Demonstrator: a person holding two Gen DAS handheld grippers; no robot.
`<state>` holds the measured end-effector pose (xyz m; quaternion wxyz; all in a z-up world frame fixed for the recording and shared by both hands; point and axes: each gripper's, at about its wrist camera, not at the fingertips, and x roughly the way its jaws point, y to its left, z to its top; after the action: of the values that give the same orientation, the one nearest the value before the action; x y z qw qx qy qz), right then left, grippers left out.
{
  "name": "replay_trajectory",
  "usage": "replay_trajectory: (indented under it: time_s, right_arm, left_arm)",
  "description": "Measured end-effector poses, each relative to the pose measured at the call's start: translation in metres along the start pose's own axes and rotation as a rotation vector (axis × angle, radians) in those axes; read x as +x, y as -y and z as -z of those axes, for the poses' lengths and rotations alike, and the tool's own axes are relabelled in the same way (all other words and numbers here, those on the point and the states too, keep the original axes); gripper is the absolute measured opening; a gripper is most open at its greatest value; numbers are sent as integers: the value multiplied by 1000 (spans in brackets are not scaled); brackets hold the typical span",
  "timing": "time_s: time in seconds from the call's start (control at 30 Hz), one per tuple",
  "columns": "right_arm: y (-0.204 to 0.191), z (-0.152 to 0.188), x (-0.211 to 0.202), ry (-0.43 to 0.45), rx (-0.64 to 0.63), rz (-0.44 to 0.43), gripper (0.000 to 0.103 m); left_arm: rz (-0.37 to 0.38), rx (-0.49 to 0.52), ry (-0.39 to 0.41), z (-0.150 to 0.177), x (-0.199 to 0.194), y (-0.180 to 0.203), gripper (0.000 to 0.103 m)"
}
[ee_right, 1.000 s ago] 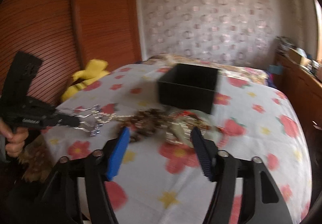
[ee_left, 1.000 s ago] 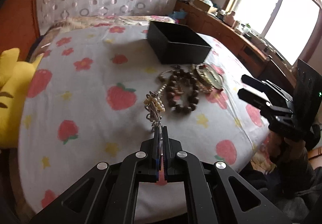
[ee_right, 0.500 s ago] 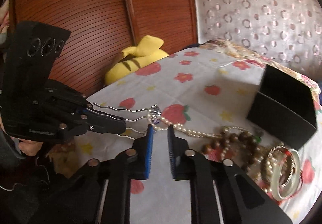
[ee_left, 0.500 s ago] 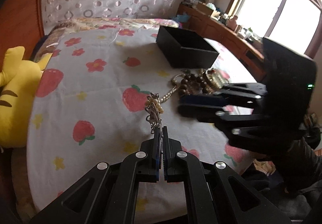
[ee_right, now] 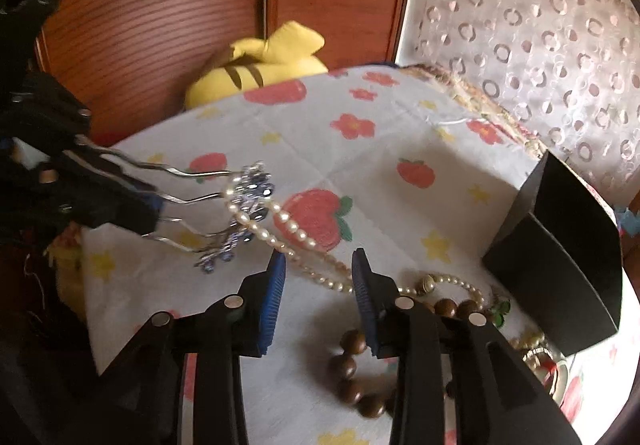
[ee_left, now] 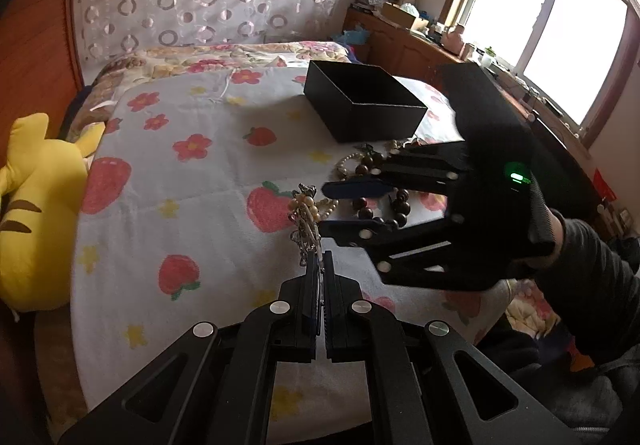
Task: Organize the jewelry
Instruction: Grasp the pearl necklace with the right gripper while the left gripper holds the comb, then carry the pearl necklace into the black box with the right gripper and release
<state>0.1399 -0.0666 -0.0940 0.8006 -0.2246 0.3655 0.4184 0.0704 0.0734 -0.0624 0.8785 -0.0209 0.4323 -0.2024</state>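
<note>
A silver hair comb (ee_right: 240,201) is pinched at frame left by the left gripper (ee_left: 316,265), pearl necklace (ee_right: 288,229) snagged on it (still trailing right). The right gripper (ee_right: 318,277) is spread wide above the pearls, holding nothing.

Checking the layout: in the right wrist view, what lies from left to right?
Left claw → silver hair comb → pearl necklace → black box.

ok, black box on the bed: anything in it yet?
Cannot tell fully. The black box is open-topped and upright; the visible inside looks bare, but its floor is mostly hidden. The pearl necklace and wooden beads lie outside.
</note>
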Motion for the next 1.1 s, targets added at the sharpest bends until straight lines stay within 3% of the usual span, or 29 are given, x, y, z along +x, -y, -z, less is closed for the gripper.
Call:
replay_trajectory:
  time_s: [0.13, 0.17, 0.2, 0.3, 0.53, 0.67, 0.8, 1.1]
  right_arm:
    - [4, -3, 11, -20, -15, -16, 35]
    - [7, -3, 11, -25, 0, -42, 16]
    - [11, -3, 11, -27, 13, -64, 6]
    - [17, -3, 5, 5, 44, -79, 6]
    - [30, -22, -40, 174, 101, -94, 6]
    - [28, -32, -51, 183, 99, -62, 6]
    - [19, -32, -62, 191, 66, -88, 7]
    - [5, -13, -87, 264, 64, -88, 7]
  left_arm:
    - [0, 1, -8, 2, 1, -2, 1]
    - [-1, -1, -12, 2, 2, -3, 1]
    - [0, -4, -14, 2, 4, -4, 1]
    - [5, -10, -30, 5, 9, -7, 1]
    - [47, -13, -27, 2, 14, -4, 1]
    - [71, 7, -11, -7, 12, 7, 1]
    - [78, 6, -4, -12, 14, 12, 1]
    - [43, -65, 38, -16, 16, 4, 1]
